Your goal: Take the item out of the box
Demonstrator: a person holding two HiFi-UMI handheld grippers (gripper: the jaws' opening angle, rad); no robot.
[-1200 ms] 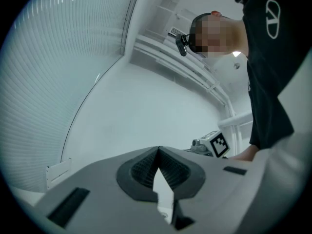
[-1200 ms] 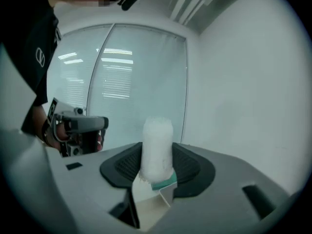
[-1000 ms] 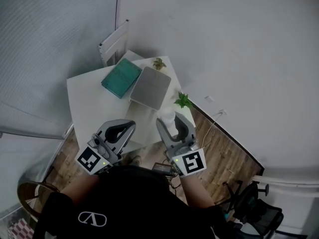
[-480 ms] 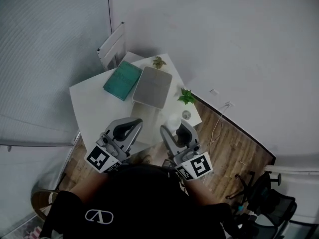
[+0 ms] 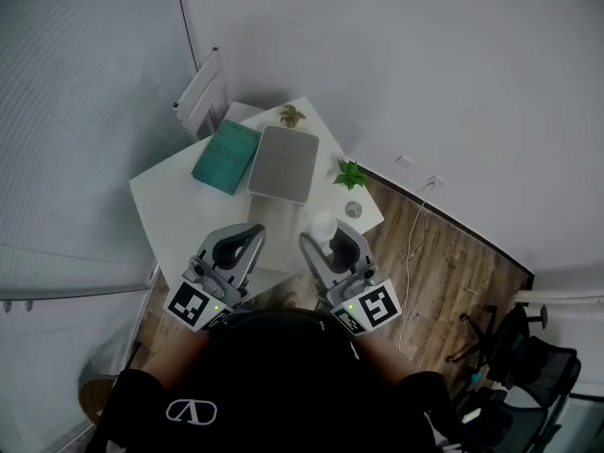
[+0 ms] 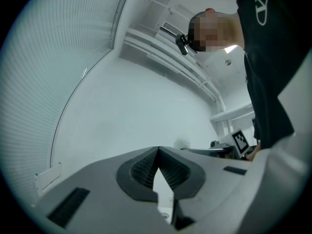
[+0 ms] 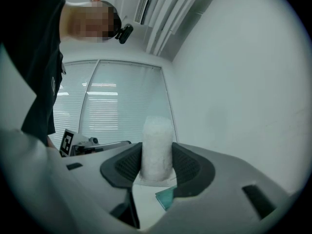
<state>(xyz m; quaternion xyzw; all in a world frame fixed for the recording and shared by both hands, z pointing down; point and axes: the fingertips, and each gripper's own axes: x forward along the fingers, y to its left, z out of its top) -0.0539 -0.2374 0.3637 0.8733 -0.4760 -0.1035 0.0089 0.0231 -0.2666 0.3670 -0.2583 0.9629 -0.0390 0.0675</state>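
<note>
A grey box [image 5: 283,163] lies on the white table [image 5: 170,201], with a teal lid or box [image 5: 226,156] beside it on the left. My right gripper [image 5: 319,237] hovers over the table's near edge, shut on a white, grainy foam cylinder [image 5: 323,223]. In the right gripper view the cylinder [image 7: 157,147] stands upright between the two dark pads [image 7: 190,167]. My left gripper [image 5: 253,237] is level with the right one, to its left, shut and holding nothing. In the left gripper view its pads [image 6: 141,168] meet at the tip.
Two small green plants [image 5: 349,173] [image 5: 290,115] and a small round object [image 5: 354,209] stand along the table's right and far sides. A white slatted panel [image 5: 200,102] leans by the far corner. Wooden floor [image 5: 444,272] and an office chair [image 5: 514,347] lie to the right.
The right gripper has rolled a little with the white cylinder still in it. The left gripper has stayed put. The head view has shifted slightly.
</note>
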